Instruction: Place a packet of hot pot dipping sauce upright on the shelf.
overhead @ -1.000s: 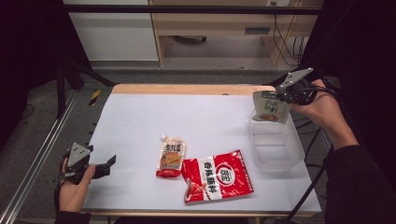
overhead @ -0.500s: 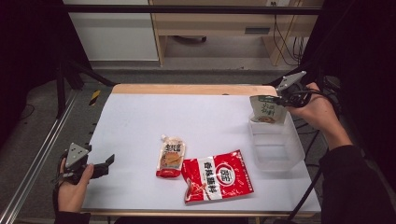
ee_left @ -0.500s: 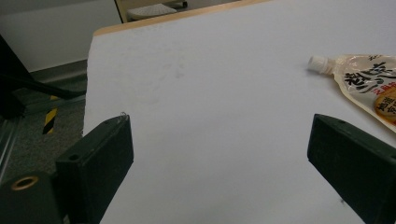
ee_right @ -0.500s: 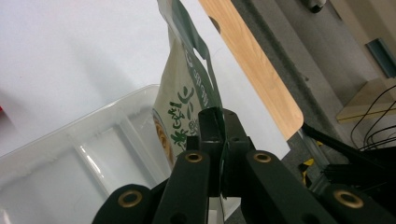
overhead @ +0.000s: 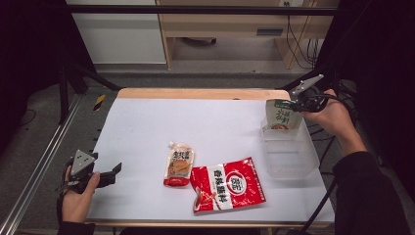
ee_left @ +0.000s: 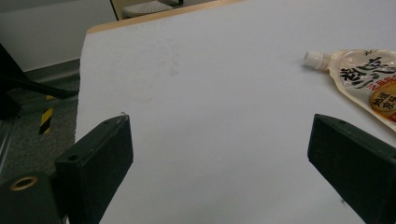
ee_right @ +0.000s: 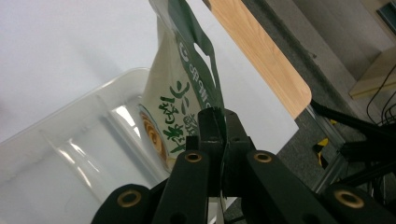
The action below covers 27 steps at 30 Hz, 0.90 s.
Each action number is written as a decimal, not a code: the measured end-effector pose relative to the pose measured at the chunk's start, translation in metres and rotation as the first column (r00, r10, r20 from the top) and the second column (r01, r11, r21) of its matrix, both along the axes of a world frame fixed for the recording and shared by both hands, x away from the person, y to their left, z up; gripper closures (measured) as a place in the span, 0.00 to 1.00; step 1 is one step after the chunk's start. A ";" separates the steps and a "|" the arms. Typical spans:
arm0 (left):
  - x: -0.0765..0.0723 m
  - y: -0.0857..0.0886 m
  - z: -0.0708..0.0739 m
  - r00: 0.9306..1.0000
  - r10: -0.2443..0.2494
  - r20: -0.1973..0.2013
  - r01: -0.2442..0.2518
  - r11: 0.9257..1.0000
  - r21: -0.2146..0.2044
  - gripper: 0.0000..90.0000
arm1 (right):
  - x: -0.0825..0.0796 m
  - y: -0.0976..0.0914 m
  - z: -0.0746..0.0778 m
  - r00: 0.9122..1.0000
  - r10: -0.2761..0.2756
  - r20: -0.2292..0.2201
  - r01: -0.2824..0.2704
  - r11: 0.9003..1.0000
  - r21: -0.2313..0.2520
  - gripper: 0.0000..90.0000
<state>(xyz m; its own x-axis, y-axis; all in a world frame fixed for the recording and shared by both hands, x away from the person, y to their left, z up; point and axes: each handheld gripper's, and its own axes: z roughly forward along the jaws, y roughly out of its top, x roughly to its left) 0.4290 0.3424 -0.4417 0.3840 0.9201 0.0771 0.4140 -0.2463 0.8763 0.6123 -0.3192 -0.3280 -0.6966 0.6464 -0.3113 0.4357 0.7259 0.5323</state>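
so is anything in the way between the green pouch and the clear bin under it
Nothing visible blocks it. The right gripper is shut on the green pouch, which hangs at the far end of the clear bin, and the bin looks empty inside. The spout pouch and red packet lie apart on the table.

Green-and-white pouch (overhead: 282, 115), upright, lower end in clear bin (overhead: 293, 161)
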 end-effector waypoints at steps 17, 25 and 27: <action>0.001 -0.003 -0.001 1.000 -0.015 -0.010 0.015 1.000 0.008 0.07 | 0.011 -0.007 -0.011 0.992 -0.125 0.013 0.124 0.992 0.007 0.61; 0.001 -0.004 -0.001 1.000 -0.019 -0.008 0.019 1.000 0.012 0.07 | 0.008 -0.006 -0.007 0.988 -0.146 0.049 0.145 0.989 0.011 0.38; 0.001 -0.004 -0.001 1.000 -0.019 -0.008 0.019 1.000 0.012 0.07 | 0.006 -0.006 -0.005 0.988 -0.144 0.061 0.143 0.990 0.019 0.33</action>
